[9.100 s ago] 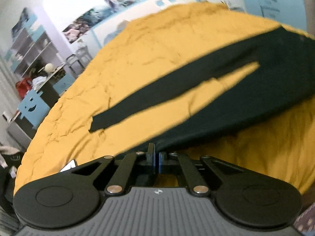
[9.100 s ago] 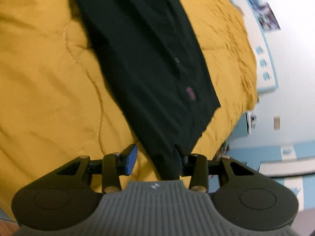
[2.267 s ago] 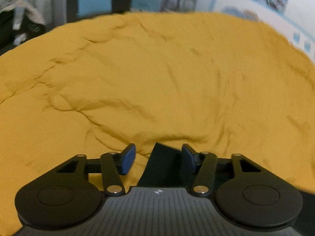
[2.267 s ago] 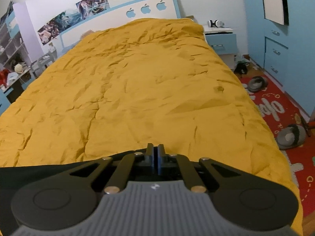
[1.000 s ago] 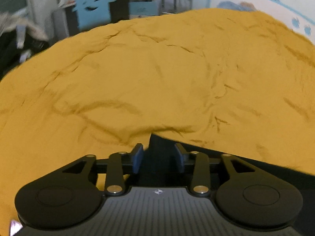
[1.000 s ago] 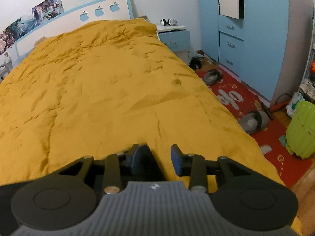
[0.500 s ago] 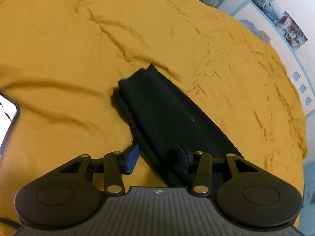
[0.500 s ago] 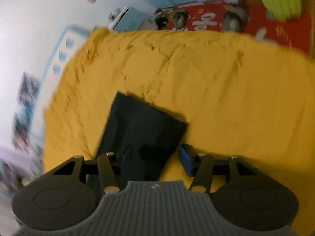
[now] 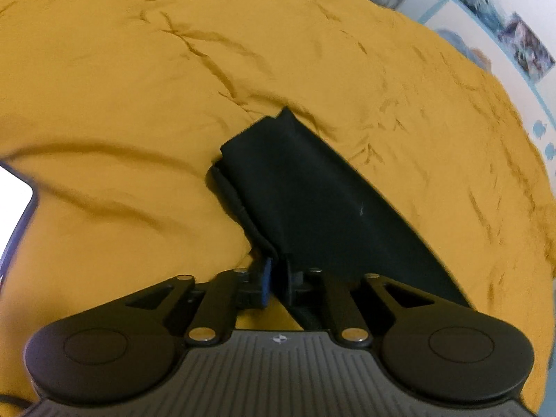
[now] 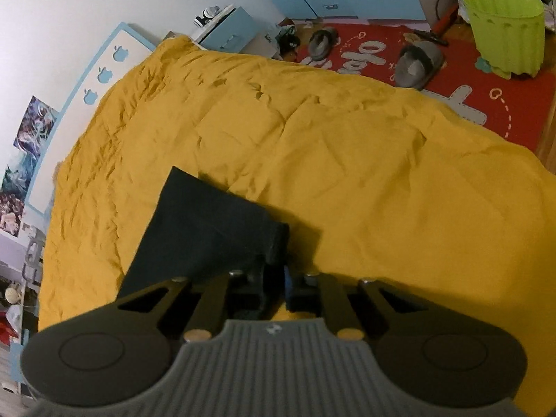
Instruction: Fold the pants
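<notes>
Both my left gripper [image 9: 276, 272] and right gripper [image 10: 276, 278] just clamped onto the near edge of the pants [image 9: 305, 187]; lift evenly, carry over toward the pants' far edge.

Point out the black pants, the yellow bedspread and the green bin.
black pants [image 9: 305, 187]: left wrist view, top folded layer.
yellow bedspread [image 10: 347, 146]: right wrist view, bare middle.
green bin [image 10: 504, 31]: right wrist view, ribbed side wall.

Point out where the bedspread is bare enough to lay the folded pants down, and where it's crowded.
Bare yellow bedspread runs from the pants to the apple-cutout headboard and to the rug-side edge. It is crowded only at the near edge, where the left gripper and right gripper pinch the pants.
</notes>
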`<state>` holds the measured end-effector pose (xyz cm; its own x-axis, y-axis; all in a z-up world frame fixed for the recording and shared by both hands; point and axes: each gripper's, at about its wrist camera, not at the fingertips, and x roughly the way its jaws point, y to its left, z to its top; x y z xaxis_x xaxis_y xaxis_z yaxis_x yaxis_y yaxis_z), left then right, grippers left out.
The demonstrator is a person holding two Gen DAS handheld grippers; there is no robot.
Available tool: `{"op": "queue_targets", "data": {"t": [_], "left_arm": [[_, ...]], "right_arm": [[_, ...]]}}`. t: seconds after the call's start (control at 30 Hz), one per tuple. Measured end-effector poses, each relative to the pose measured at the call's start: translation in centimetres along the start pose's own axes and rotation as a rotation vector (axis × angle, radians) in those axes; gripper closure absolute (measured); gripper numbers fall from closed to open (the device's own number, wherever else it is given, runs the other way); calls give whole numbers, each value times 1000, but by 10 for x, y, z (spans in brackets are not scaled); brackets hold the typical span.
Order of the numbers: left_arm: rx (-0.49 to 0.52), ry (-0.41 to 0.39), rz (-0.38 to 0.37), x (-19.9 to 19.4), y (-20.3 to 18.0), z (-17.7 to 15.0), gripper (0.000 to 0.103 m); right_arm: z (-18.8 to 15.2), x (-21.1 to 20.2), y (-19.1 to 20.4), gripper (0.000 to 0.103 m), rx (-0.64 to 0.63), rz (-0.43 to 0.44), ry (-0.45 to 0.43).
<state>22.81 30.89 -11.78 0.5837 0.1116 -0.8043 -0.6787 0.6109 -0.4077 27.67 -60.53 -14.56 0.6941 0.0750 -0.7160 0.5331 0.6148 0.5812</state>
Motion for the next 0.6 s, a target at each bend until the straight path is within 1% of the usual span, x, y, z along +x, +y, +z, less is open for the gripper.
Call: {"op": "queue_targets", "data": {"t": [0.03, 0.07, 0.13, 0.2, 0.23, 0.3, 0.37, 0.4, 0.47, 0.5, 0.53, 0.57, 0.6], "left_arm": [[-29, -8, -22, -6, 4, 0, 82], [-62, -20, -52, -12, 8, -1, 68], [-130, -48, -107, -22, 18, -4, 52], [-196, -56, -151, -23, 28, -6, 52], [-221, -56, -160, -20, 31, -5, 52], [-256, -49, -157, -10, 34, -3, 52], [-259, -59, -154, 1, 33, -2, 52], [-246, -79, -141, 6, 31, -2, 53], [-238, -112, -113, 12, 29, -2, 68], [-233, -128, -106, 13, 29, -1, 73], [-232, -151, -104, 11, 29, -1, 88], [-227, -175, -108, 4, 28, -1, 96], [-210, -202, -118, 0, 25, 0, 98]], "right_arm": [[-2, -5, 0, 89, -5, 3, -2], [-3, -12, 0, 82, -16, 5, -9], [-7, -30, 3, 77, -64, -7, -39], [-14, -46, 11, 72, -107, 10, -59], [-17, -51, 13, 72, -113, 30, -59], [-30, -60, 25, 72, -137, 82, -41], [-44, -64, 43, 72, -187, 118, -21], [-52, -66, 52, 72, -219, 133, -14], [-68, -68, 75, 72, -292, 171, 3], [-76, -68, 86, 72, -326, 183, 12], [-84, -69, 97, 72, -359, 194, 24], [-93, -70, 107, 72, -388, 206, 37], [-99, -69, 115, 72, -412, 214, 49]]}}
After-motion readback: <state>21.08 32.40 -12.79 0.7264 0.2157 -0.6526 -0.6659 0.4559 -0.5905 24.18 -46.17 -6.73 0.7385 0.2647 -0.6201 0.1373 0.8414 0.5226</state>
